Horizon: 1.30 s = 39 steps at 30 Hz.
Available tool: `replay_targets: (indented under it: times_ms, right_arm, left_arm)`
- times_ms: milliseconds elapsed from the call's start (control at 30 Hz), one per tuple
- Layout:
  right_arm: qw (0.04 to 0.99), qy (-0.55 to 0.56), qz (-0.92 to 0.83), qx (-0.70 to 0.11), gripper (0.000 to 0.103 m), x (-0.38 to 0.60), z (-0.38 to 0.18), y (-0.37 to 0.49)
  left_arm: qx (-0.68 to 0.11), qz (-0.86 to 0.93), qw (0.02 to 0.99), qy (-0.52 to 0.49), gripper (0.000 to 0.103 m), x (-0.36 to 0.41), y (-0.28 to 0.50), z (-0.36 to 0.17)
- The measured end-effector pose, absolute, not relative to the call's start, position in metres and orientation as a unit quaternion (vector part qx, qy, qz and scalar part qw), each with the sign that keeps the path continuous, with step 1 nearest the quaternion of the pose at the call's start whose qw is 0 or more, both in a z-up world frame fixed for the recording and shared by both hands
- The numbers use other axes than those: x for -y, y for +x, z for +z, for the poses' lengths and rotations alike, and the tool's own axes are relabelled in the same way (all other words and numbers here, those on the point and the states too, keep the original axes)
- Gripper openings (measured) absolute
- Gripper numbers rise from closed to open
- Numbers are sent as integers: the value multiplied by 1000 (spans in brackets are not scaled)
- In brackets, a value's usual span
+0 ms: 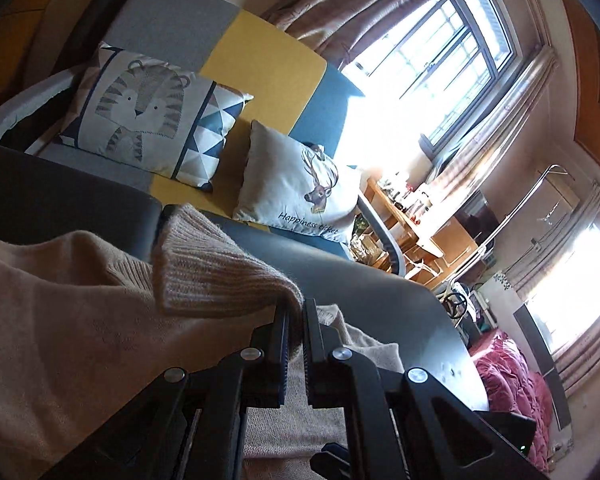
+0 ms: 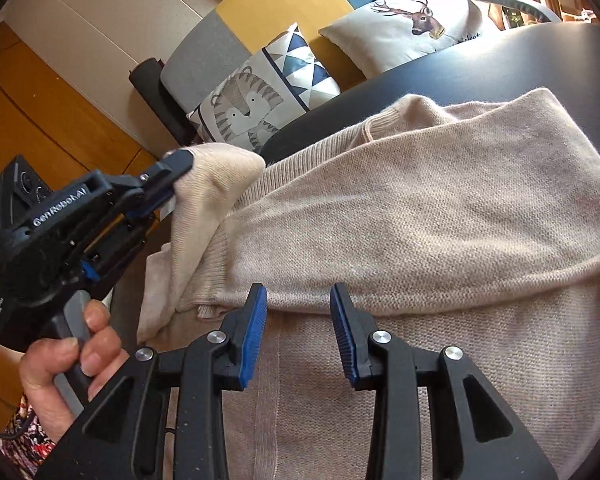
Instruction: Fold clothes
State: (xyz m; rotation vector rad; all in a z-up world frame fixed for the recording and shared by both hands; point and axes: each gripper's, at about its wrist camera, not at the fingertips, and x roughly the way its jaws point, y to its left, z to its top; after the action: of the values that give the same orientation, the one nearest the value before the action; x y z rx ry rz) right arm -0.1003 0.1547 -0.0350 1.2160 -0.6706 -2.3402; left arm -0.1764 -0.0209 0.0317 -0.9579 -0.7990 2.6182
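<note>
Left wrist view: the left gripper (image 1: 296, 312) has its two fingers pressed together on the ribbed cuff (image 1: 220, 276) of a beige sweater (image 1: 60, 320). The cuff is lifted above the rest of the sweater, which lies on the dark table (image 1: 380, 300). I judge it is held up this way so the sleeve can be carried over the body w/o dragging. Beyond the table, on the far side, a sofa (image 1: 268, 52) holds two cushions: a tiger cushion (image 1: 140, 112) and a deer cushion (image 1: 300, 188). No basket or box is visible in this view.

Right wrist view: the right gripper (image 2: 298, 316) has its fingers apart, nothing between them, and it hangs just above the sweater (image 2: 420, 220) near a folded edge. The sweater covers most of the table (image 2: 500, 68), w/ the neck part (image 2: 396, 116) toward the sofa side. One layer already lies across the body, so the fold seems partly made, approx. in the middle stage, but I cannot say more. At the table's left edge the left gripper (image 2: 172, 184) pinches a sleeve end (image 2: 216, 176), and a hand (image 2: 72, 364) holds its handle. Probably the open right gripper waits to press or take the cloth. No container here either; only the sofa holds cushions.
</note>
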Motion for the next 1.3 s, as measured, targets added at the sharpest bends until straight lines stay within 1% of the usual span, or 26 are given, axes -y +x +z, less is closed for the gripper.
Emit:
replay_targets:
  times_ms: [233, 500, 600, 733, 833, 900, 933, 967, 1100, 1300]
  right_arm:
    - [197, 434, -840, 260, 36, -164, -40, -106]
    - [176, 426, -841, 282, 36, -180, -43, -111]
    - [169, 428, -840, 289, 36, -184, -45, -113]
    - [168, 431, -837, 294, 36, -186, -50, -113]
    - [171, 430, -834, 301, 36, -186, -53, -116]
    - [174, 428, -833, 303, 40, -185, -54, -120]
    - [176, 427, -833, 305, 47, -185, -54, -122]
    - [177, 426, -832, 309, 51, -184, -55, -124]
    - [178, 420, -828, 328, 51, -183, -56, -136]
    - [155, 421, -824, 346, 51, -176, -57, -148]
  left_arm:
    - [223, 895, 129, -365, 5, -3, -179, 6]
    - [199, 888, 137, -390, 5, -18, -169, -9]
    - [202, 876, 146, -414, 10, -20, -168, -20]
    - [214, 866, 168, -419, 16, -20, -160, -24]
    - [217, 864, 179, -417, 17, -16, -149, -22]
    - [217, 865, 184, -413, 17, -13, -141, -19]
    - [215, 868, 184, -407, 17, -10, -136, -16]
    - [213, 871, 181, -405, 18, -5, -131, -16]
    - [208, 877, 166, -401, 18, 13, -109, -19]
    - [205, 883, 143, -397, 18, 41, -78, -25]
